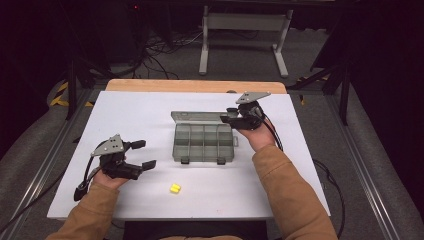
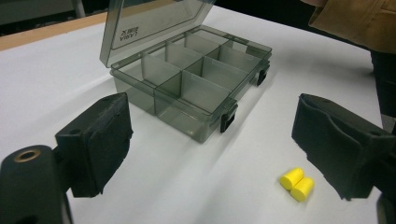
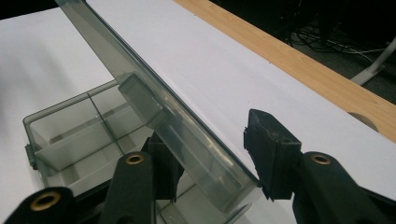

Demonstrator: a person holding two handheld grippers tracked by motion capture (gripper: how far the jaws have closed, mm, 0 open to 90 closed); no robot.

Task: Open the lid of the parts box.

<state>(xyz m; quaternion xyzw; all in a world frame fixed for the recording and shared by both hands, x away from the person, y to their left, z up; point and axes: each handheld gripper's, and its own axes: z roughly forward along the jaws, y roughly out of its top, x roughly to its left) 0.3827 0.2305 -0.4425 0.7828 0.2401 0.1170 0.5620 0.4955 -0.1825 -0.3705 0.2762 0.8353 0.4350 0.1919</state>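
Note:
A smoky-grey compartment box [image 1: 204,142] lies mid-table with its lid [image 1: 197,116] raised at the far side. My right gripper [image 1: 231,115] is at the lid's right end. In the right gripper view the lid [image 3: 187,135] runs between the two jaws, with one pad [image 3: 268,149] against its near corner and the other behind it; this gripper [image 3: 212,161] is shut on the lid. My left gripper [image 1: 142,155] rests open at the front left. Two yellow earplugs [image 1: 175,188] lie on the table near it, by the right jaw in the left gripper view [image 2: 297,183]. The box [image 2: 196,79] shows several bare compartments.
The white tabletop [image 1: 140,115] ends in a wooden strip [image 1: 195,86] at the far edge. Beyond it are a table stand and cables on the floor [image 1: 165,47]. Two black latches [image 2: 228,116] hang on the box's front wall.

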